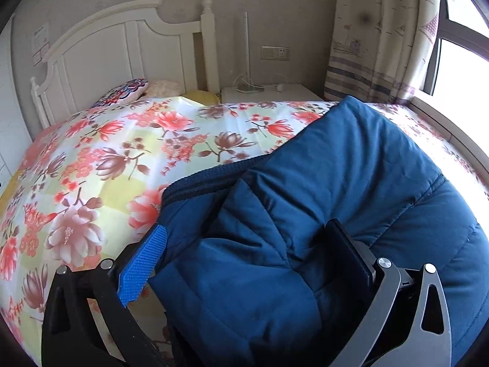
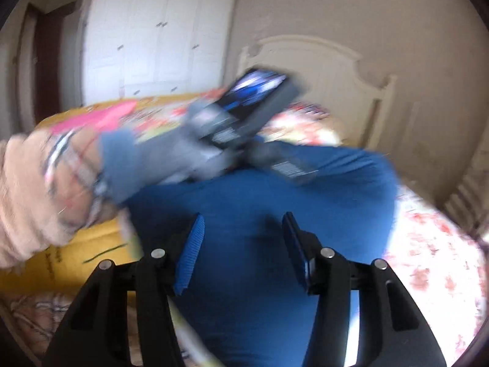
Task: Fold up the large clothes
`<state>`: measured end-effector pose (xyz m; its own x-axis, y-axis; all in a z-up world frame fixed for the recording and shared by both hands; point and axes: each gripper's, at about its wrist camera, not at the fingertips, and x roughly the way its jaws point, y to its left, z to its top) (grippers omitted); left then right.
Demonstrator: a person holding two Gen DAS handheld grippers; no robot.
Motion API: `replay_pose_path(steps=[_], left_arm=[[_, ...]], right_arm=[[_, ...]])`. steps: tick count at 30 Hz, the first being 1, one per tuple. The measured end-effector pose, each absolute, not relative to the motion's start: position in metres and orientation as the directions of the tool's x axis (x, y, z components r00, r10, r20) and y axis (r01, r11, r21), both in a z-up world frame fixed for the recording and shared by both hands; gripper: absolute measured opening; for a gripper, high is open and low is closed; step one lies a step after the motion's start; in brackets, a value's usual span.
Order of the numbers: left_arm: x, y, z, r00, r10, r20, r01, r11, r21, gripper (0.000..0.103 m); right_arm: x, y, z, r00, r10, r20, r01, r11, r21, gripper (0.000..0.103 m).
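Note:
A dark blue padded jacket [image 1: 351, 183] lies bunched on the floral bedspread [image 1: 107, 159]. In the left wrist view my left gripper [image 1: 247, 244] is wide open, and a puffy fold of the jacket sits between its blue pad [image 1: 143, 263] and its dark right finger [image 1: 351, 250]. In the blurred right wrist view my right gripper [image 2: 243, 241] is open and empty above the jacket [image 2: 259, 202]. Ahead of it the person's gloved left hand [image 2: 146, 159] holds the left gripper's body [image 2: 244, 113] over the jacket.
A white headboard [image 1: 122, 49] and pillows [image 1: 128, 91] stand at the bed's far end. A white nightstand [image 1: 269, 93] and curtain [image 1: 382, 39] are by the window. A white wardrobe [image 2: 156, 33] stands beyond the bed, and yellow bedding [image 2: 91, 250] lies at the left.

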<state>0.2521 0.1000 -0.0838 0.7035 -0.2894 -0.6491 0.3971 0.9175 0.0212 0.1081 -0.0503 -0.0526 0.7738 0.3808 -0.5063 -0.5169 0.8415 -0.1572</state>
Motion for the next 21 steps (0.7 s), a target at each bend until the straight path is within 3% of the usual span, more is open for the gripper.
replay_pose_path(steps=[6, 12, 15, 17, 21], left_arm=[[0.253, 0.102, -0.084, 0.706, -0.284, -0.649, 0.388, 0.922, 0.018, 0.099], [0.253, 0.102, -0.084, 0.708, -0.283, -0.647, 0.386, 0.922, 0.02, 0.099], [0.254, 0.103, -0.085, 0.707, -0.28, -0.649, 0.382, 0.924, 0.018, 0.099], [0.258, 0.106, -0.087, 0.704, -0.271, -0.657, 0.366, 0.931, 0.008, 0.099], [0.263, 0.111, -0.09, 0.686, -0.283, -0.671, 0.363, 0.932, -0.022, 0.099]], right_arm=[[0.185, -0.119, -0.027, 0.82, 0.308, -0.483, -0.392, 0.917, -0.081, 0.038], [0.299, -0.132, -0.029, 0.778, 0.283, -0.561, -0.317, 0.948, 0.038, 0.038], [0.351, -0.119, -0.052, 0.729, 0.236, -0.642, -0.312, 0.95, -0.004, 0.04], [0.383, -0.107, -0.086, 0.63, 0.189, -0.753, -0.337, 0.94, -0.046, 0.043], [0.39, -0.095, -0.093, 0.612, 0.151, -0.777, -0.365, 0.925, -0.107, 0.043]])
